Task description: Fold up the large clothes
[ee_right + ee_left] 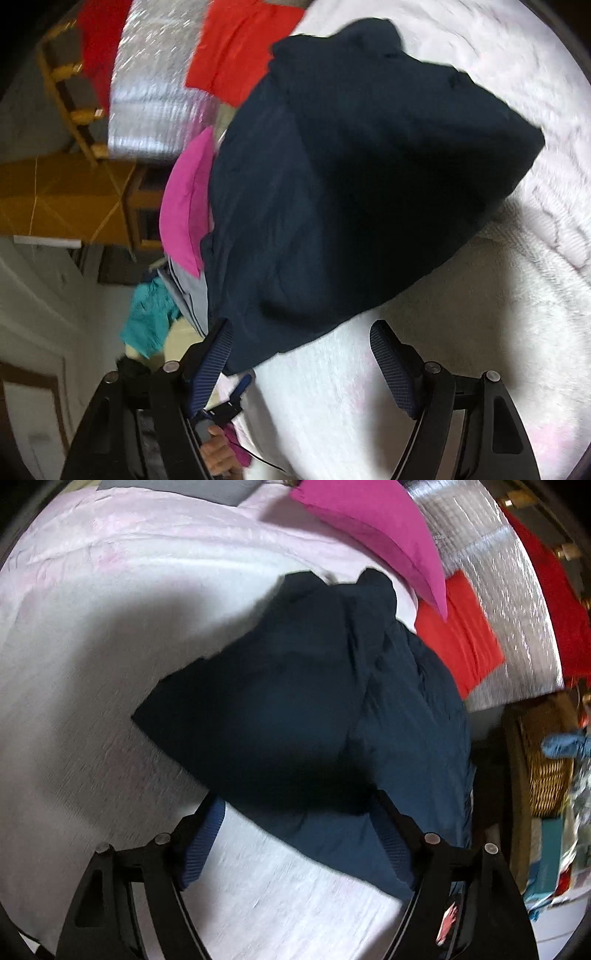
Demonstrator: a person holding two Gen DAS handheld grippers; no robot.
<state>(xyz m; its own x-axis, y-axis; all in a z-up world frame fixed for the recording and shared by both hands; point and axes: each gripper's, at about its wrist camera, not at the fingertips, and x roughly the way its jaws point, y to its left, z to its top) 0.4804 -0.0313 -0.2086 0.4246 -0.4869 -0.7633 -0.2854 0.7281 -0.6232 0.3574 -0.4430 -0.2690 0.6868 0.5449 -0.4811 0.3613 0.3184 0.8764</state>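
Note:
A large dark navy garment (pixel 303 709) lies bunched on the pale pink bed cover (pixel 92 635). My left gripper (pixel 299 816) is open, its fingers wide apart just above the garment's near edge, the right finger (pixel 395 842) over the cloth. In the right wrist view the same garment (pixel 362 177) fills the centre. My right gripper (pixel 303 343) is open, its left finger (pixel 218 354) beside the garment's near corner and its right finger over bare cover. Neither gripper holds cloth.
A magenta cloth (pixel 380 528) and an orange-red cloth (pixel 461 631) lie beyond the garment, beside a silver quilted mat (pixel 491 554). A wicker basket (pixel 546 757) stands off the bed's right side. A teal cloth (pixel 147 317) and wooden furniture (pixel 74 195) lie left.

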